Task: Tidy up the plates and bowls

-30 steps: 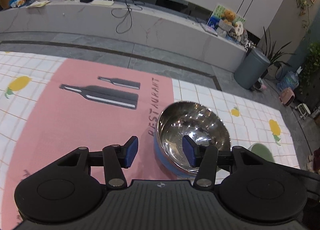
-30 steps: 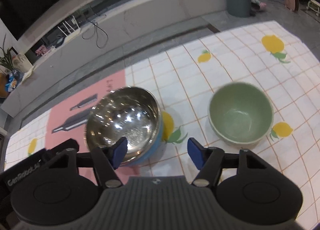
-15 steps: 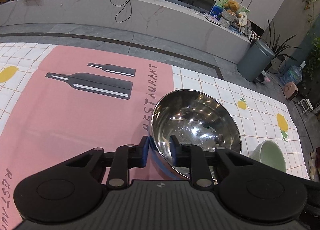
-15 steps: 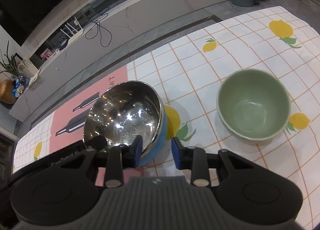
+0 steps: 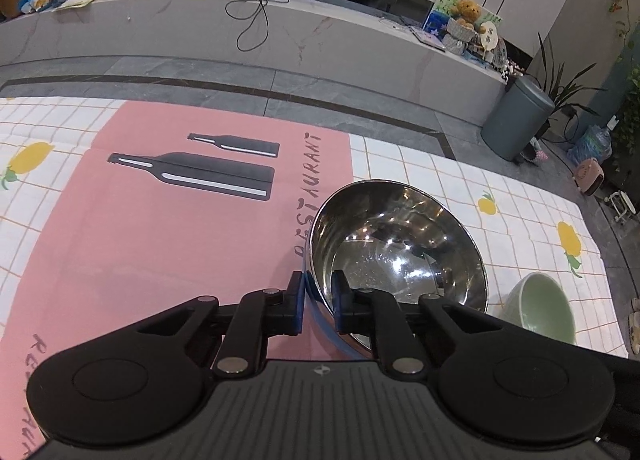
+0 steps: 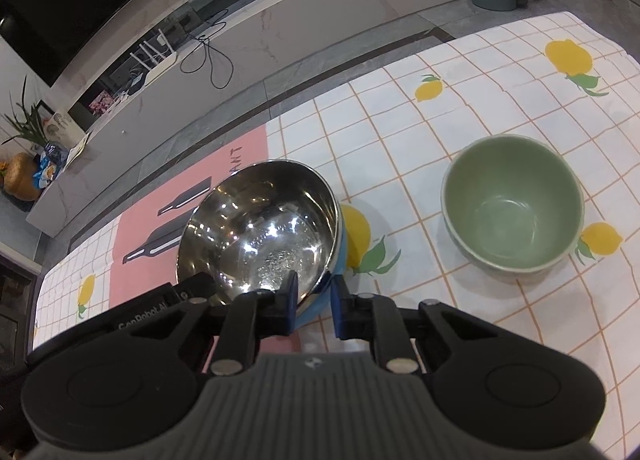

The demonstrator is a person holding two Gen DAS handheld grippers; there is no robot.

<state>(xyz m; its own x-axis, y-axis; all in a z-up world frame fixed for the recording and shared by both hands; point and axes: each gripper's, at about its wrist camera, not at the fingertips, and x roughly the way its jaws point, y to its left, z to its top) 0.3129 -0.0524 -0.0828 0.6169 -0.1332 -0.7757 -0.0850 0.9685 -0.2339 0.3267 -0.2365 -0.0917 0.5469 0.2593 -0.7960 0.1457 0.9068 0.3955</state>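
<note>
Since a second ago both tongs have gone from wide apart to clamped on the steel bowl [image 5: 396, 248] rim. Left tongs [image 5: 318, 302]: one pad outside the blue wall, one inside, on the near rim. Right tongs [image 6: 314, 300]: same straddle on the near rim, seen from the other side.

Steel bowl [image 6: 260, 234] now tilted, mouth tipped up and toward the cameras; earlier it sat flatter. It is round, so no long axis; blue outer shell shows below the rim.

Position: steel bowl straddles the border of the pink mat [image 5: 160, 236], part over the checked lemon cloth [image 6: 420, 148].

Green bowl [image 6: 512, 204] stands upright to the right of the steel bowl, apart from it, with bare cloth between them.

Room: left of the steel bowl the pink mat is bare. Beyond the steel bowl the surface edge meets grey floor [image 5: 280, 84]. A grey bin [image 5: 516, 116] stands far beyond, off the surface.
</note>
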